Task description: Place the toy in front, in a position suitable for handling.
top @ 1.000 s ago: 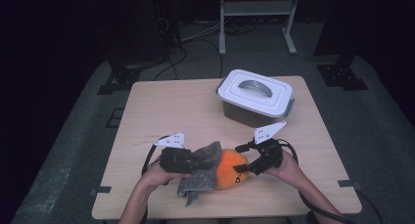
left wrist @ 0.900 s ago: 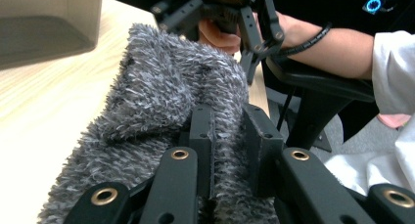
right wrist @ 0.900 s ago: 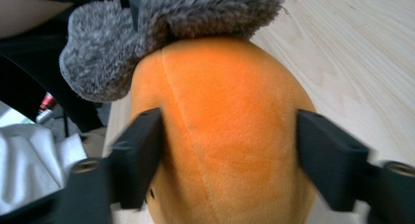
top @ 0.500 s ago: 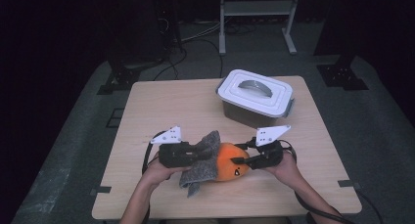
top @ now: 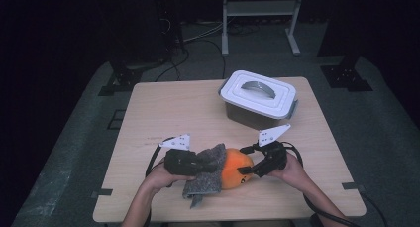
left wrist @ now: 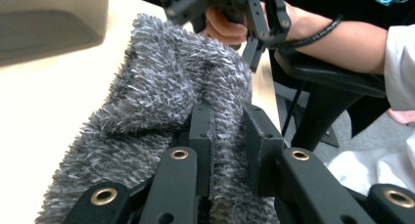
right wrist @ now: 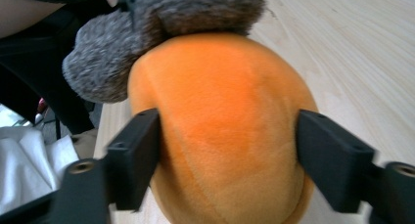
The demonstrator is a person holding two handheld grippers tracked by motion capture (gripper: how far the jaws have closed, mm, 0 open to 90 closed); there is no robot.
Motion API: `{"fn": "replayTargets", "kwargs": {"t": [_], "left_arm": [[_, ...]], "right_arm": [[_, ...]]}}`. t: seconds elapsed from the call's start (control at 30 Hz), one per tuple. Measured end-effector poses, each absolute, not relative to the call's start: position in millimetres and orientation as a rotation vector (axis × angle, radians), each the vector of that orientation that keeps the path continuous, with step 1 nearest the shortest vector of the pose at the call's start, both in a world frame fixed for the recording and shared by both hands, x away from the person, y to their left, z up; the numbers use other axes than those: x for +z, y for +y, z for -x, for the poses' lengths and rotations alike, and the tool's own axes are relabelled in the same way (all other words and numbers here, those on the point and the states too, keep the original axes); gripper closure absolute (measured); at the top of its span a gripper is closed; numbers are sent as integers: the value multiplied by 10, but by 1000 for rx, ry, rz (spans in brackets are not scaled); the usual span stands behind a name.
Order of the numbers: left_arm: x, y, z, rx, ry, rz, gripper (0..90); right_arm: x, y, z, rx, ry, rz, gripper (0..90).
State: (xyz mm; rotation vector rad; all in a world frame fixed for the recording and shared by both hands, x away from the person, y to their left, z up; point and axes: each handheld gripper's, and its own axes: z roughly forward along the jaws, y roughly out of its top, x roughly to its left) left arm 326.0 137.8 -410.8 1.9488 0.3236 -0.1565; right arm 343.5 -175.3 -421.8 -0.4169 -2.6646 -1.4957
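I work at a light wooden table with a plain grain. It stands on a grey floor mat in a dark room. Behind the table I see a white metal frame and loose cables on the floor. Black stand feet sit at the far left and far right corners.

A lidded box with a white lid and grey handle stands on the far right part of the table, well apart from my hands.

The orange plush toy lies near the front edge, between the two grippers. The grey fuzzy cloth lies against its left side and drapes partly over it.

The left gripper holds the cloth: in the left gripper view its jaws are pressed together, pinching a fold of grey pile.

The right gripper straddles the toy. In the right gripper view its jaws stand spread on either side of the orange body; they have just been opening. The left jaw appears to touch the plush, but the right one looks slightly clear, so I cannot confirm a firm grip.
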Motion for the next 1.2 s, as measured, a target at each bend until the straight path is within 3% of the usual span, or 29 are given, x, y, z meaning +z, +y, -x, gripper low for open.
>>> {"fn": "replayTargets", "kwargs": {"t": [0.27, 0.57, 1.0, 1.2], "left_arm": [[-4019, 1305, -3220, -84, 307, -1941, 763], [-4137, 1559, -3293, -83, 392, -1987, 761], [-4038, 1422, -3230, -87, 330, -1958, 763], [-4076, 1393, -3224, -104, 324, -1990, 768]], "right_arm": [[-4219, -1654, -3330, -1486, -2725, 345, 331], [-4226, -1725, -3355, -1464, -2736, 319, 363], [-4221, -1696, -3311, -1462, -2741, 324, 360], [-4218, -1703, -3318, -1460, -2730, 311, 296]]}}
